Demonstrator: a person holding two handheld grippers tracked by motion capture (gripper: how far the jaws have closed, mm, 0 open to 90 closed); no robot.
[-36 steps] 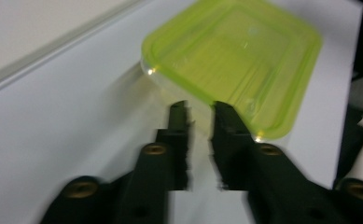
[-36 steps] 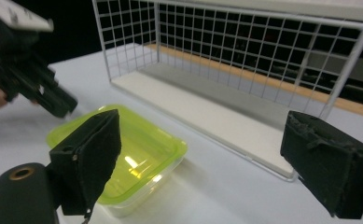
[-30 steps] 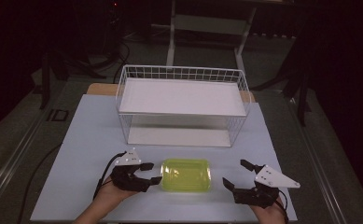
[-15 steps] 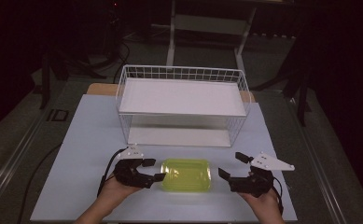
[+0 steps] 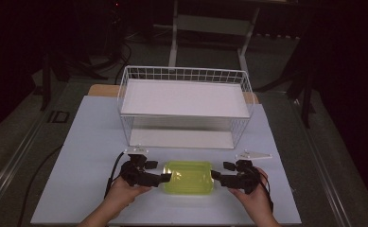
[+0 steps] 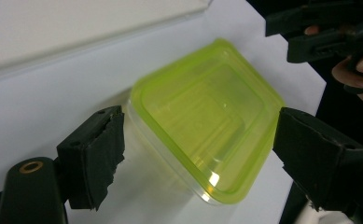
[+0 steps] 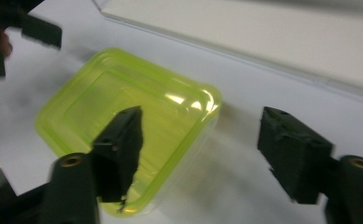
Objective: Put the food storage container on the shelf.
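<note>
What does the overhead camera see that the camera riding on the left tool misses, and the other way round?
The high view takes in the white wire basket behind the box, the whole table and both of the person's hands, one on each tool.

The left gripper view gives a close look along the left tool, whose open jaws stand either side of the box's near corner.

Both show the yellow-green lidded box and the right tool beyond it.

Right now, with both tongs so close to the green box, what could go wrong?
1. Both tongs, left and right, are open at opposite ends of the green-lidded box. Squeezing only the lid's thin rim might let it slip or pop off.
2. Uneven lifting could tilt the box.
3. The wire basket stands just behind, so a swing forward might bump it.
</note>
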